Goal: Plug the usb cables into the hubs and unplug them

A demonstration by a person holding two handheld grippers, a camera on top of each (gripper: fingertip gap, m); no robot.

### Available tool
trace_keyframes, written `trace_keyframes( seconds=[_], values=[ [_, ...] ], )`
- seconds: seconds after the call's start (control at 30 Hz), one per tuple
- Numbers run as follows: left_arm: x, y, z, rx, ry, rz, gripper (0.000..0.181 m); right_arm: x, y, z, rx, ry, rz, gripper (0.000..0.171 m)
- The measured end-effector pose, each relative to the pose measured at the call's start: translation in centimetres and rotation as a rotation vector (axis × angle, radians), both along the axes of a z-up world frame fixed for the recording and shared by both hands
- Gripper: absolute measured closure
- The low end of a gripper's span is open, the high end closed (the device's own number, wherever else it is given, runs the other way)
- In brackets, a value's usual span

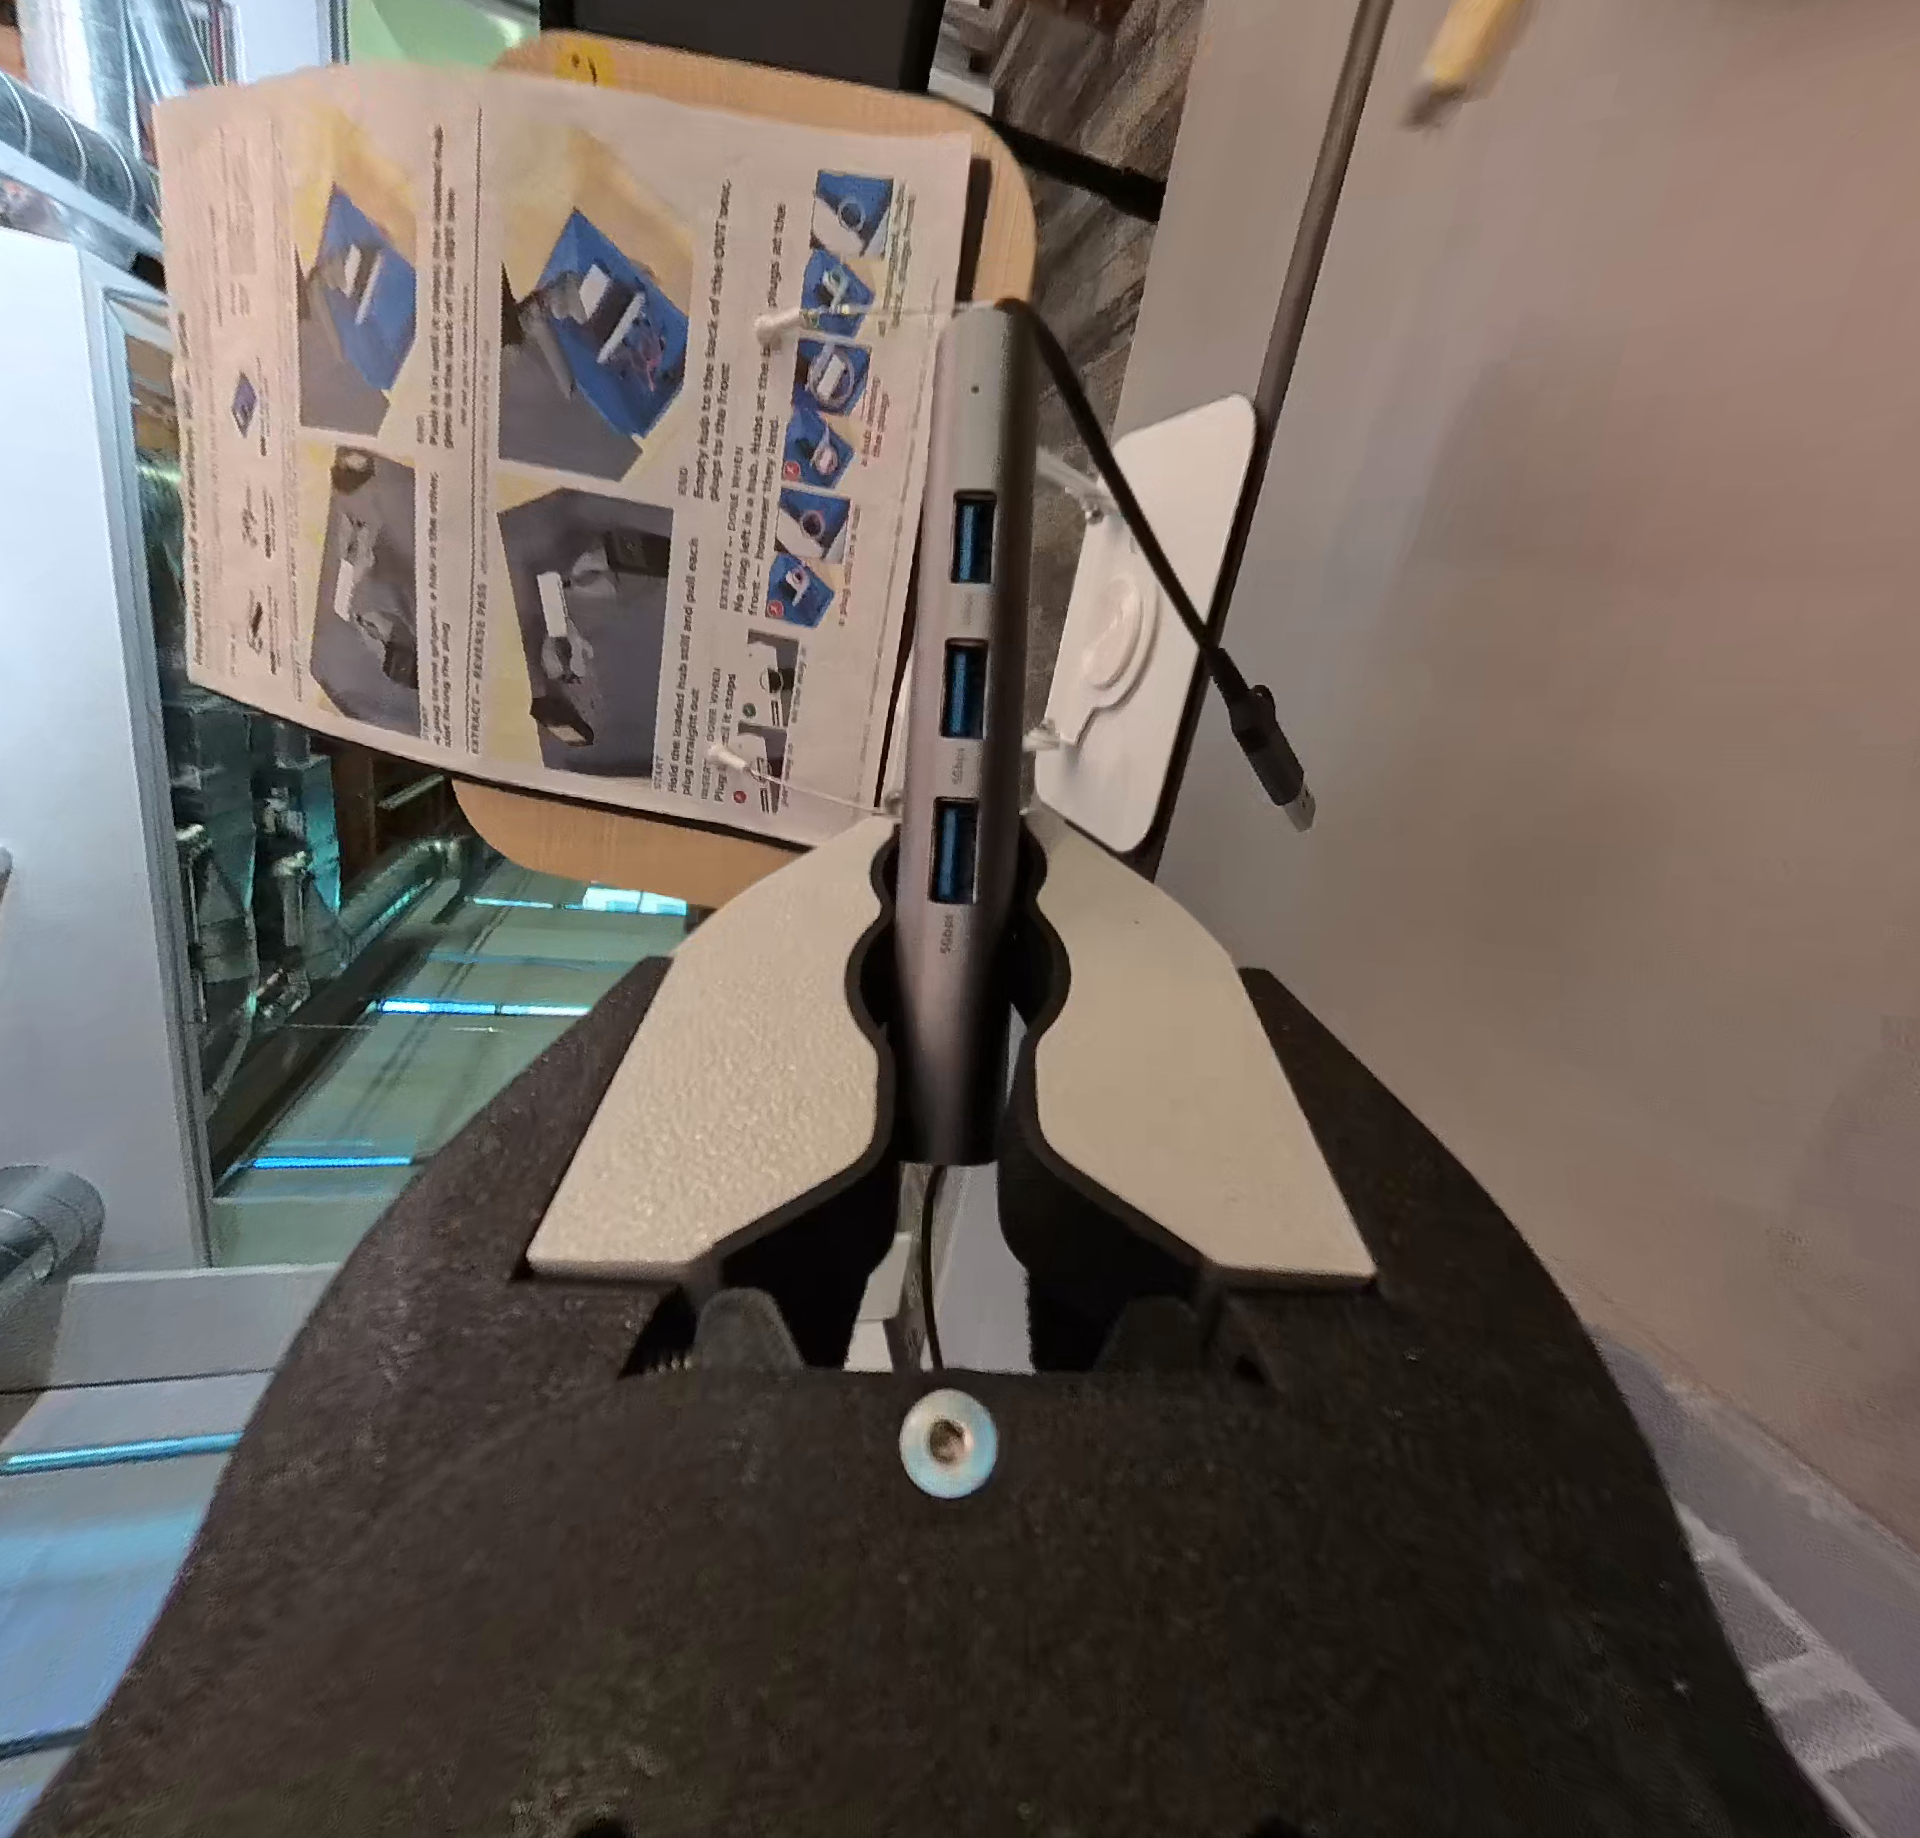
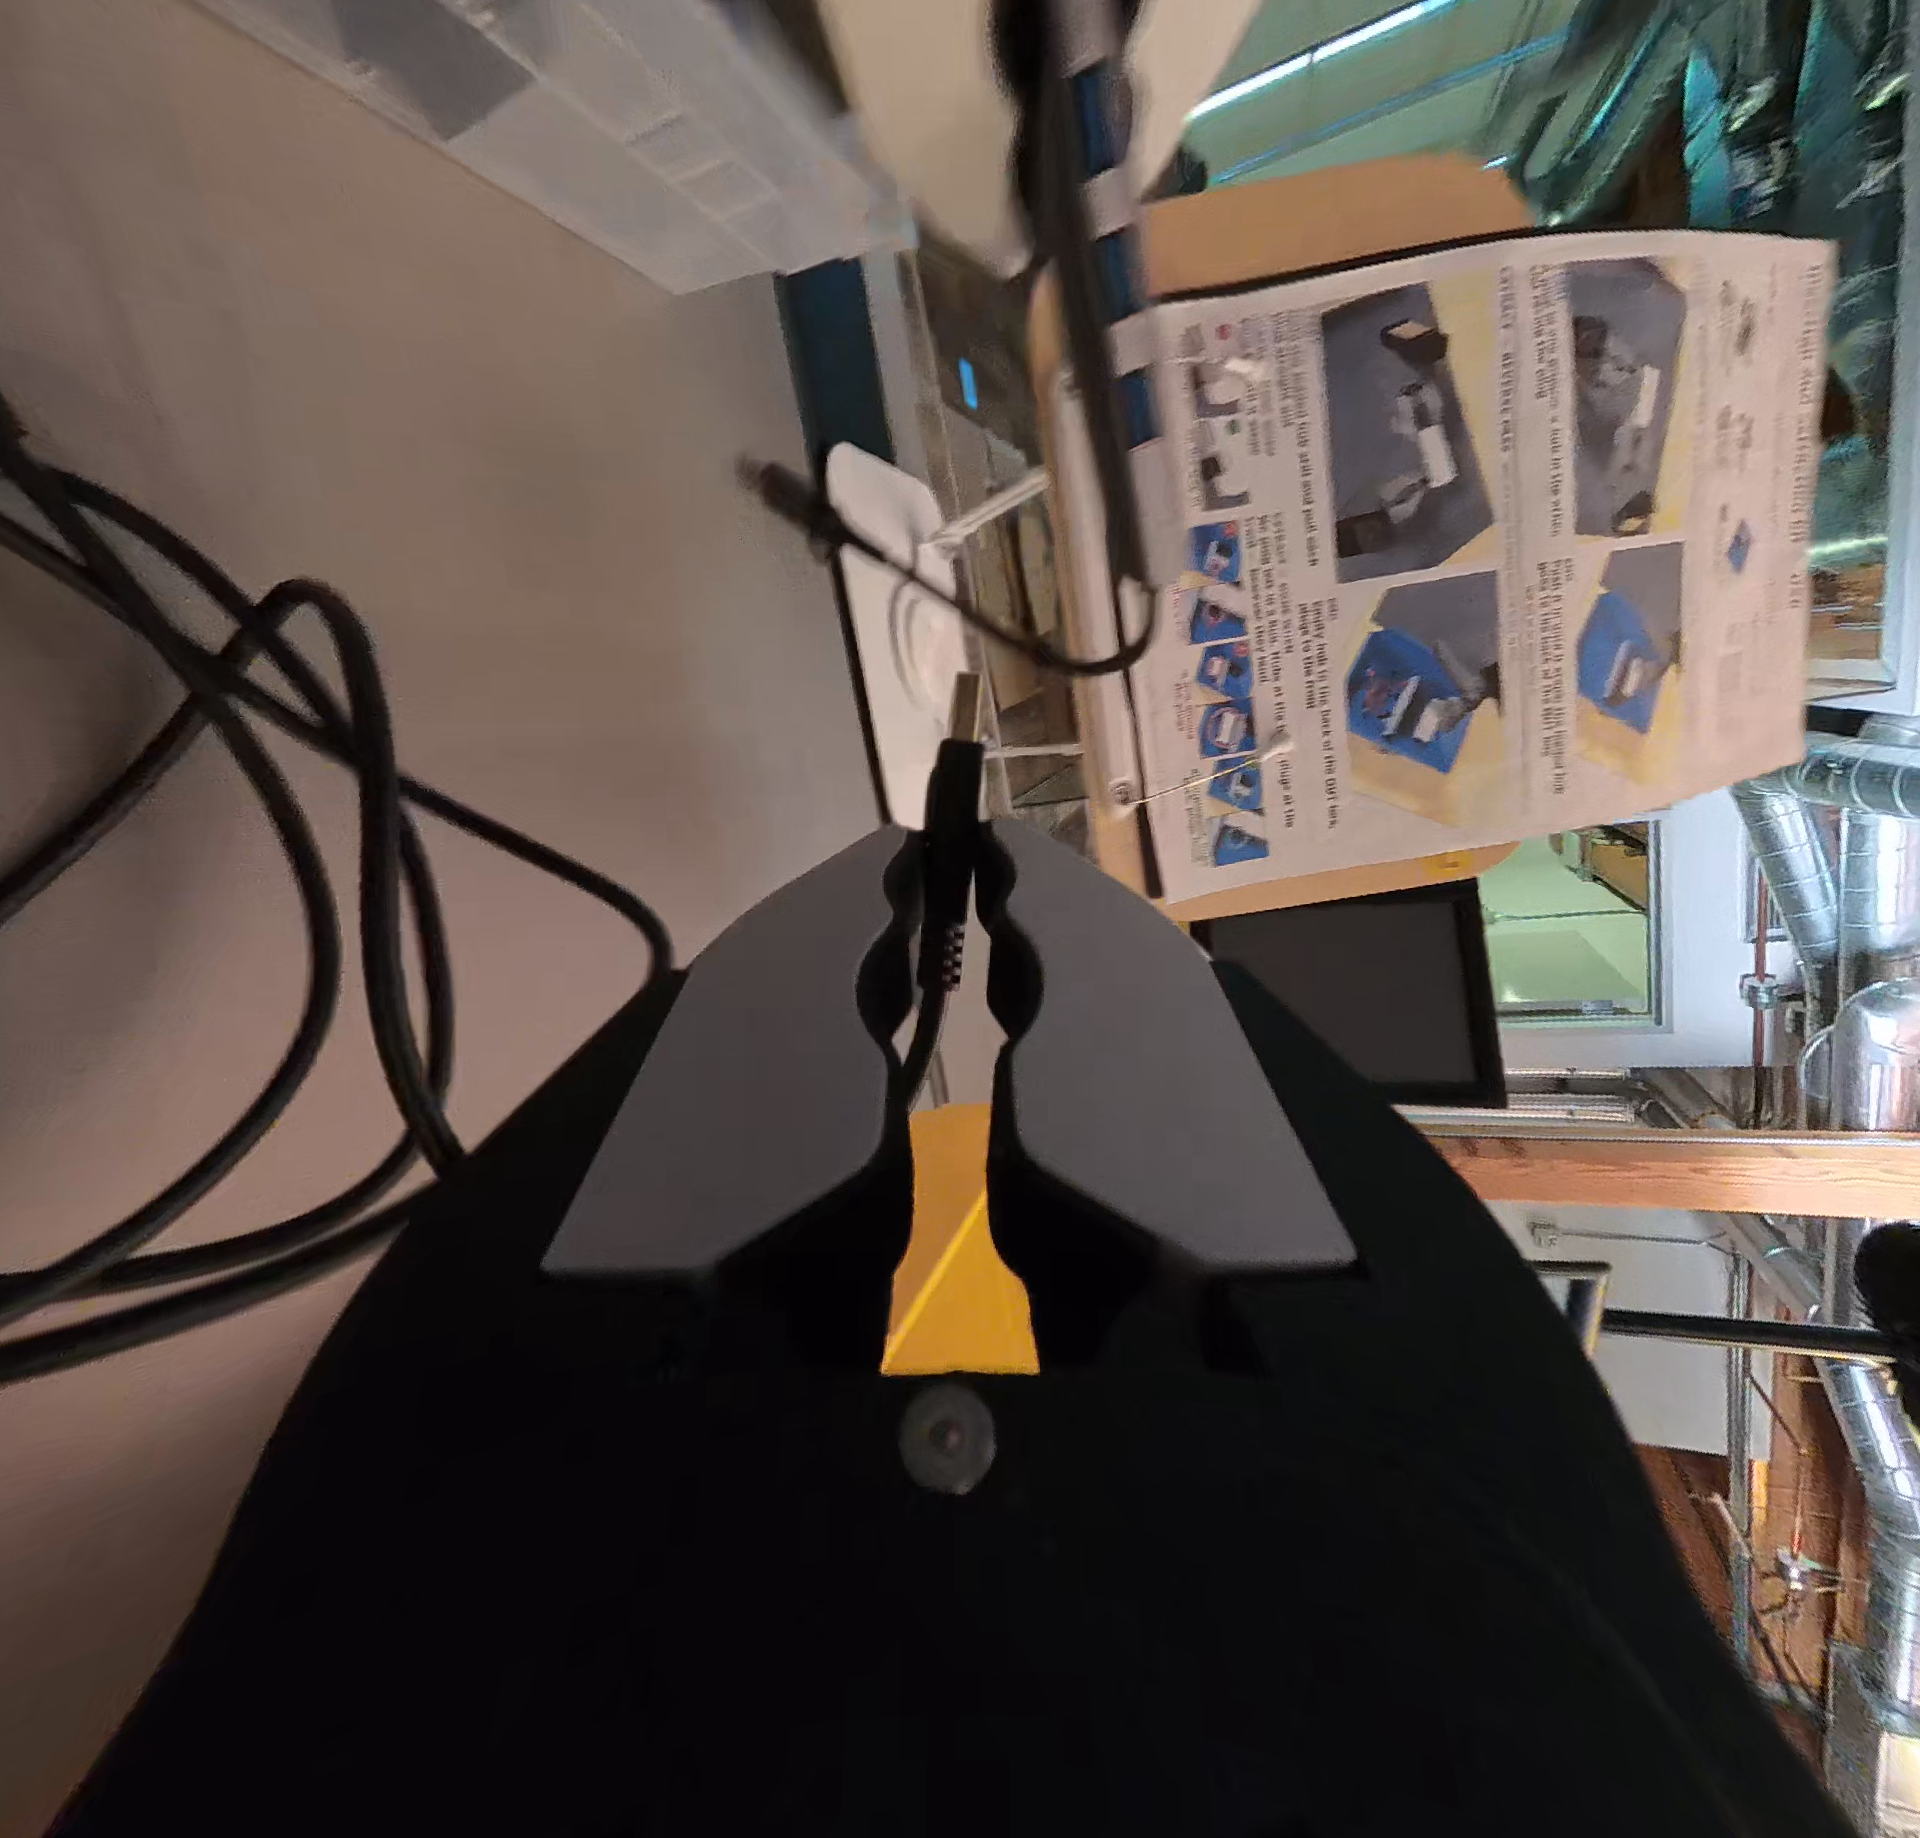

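Between the fingers of the left gripper (image 1: 958, 957) stands a grey USB hub (image 1: 961, 708), clamped near its lower end, its three blue ports facing the camera and all empty. A thin black cable (image 1: 1143, 510) leaves the hub's far end, loops off to the right of the gripper and hangs down to a loose plug (image 1: 1280, 765). Beyond the hub, an instruction sheet (image 1: 540, 438) sits on a cardboard backing.

Ahead in the right wrist view, the right gripper (image 2: 951, 884) is closed on a black USB plug (image 2: 954, 801), whose metal tip points forward past the fingertips. Left of that gripper, black cables (image 2: 343, 853) lie looped on the pale surface (image 2: 468, 489). Farther ahead, blurred, the hub (image 2: 1101, 334) shows again.
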State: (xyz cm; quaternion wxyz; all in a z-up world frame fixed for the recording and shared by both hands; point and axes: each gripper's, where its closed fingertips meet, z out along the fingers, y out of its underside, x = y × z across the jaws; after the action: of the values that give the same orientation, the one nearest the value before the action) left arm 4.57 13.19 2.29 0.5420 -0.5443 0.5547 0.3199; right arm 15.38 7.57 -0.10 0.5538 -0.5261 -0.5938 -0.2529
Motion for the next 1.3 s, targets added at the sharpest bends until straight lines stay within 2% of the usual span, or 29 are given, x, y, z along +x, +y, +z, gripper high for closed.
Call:
trace_keyframes(
  seconds=[0.23,0.5,0.77,0.9,1.13,1.3],
  values=[
    [-2.3,0.7,0.7,-0.015,-0.044,0.048,0.165,-0.3,0.4,-8.6,-0.140,-0.111,-0.079,0.160],
    [-1.8,0.7,0.3,-0.032,-0.044,0.032,0.165,1.8,1.7,-14.6,-0.540,0.110,-0.273,0.159],
    [-2.0,0.8,0.5,-0.040,-0.065,0.029,0.165,2.4,1.6,-14.8,-0.684,0.335,-0.388,0.153],
    [-2.0,0.8,0.5,-0.044,-0.072,0.026,0.165,3.0,1.5,-14.6,-0.715,0.457,-0.477,0.143],
    [-1.7,0.6,0.4,-0.050,-0.074,0.017,0.165,4.3,1.4,-13.8,-0.667,0.520,-0.567,0.142],
    [-1.6,0.5,0.7,-0.045,-0.088,0.007,0.165,4.9,0.8,-15.3,-0.791,0.578,-0.656,0.144]
  ],
)
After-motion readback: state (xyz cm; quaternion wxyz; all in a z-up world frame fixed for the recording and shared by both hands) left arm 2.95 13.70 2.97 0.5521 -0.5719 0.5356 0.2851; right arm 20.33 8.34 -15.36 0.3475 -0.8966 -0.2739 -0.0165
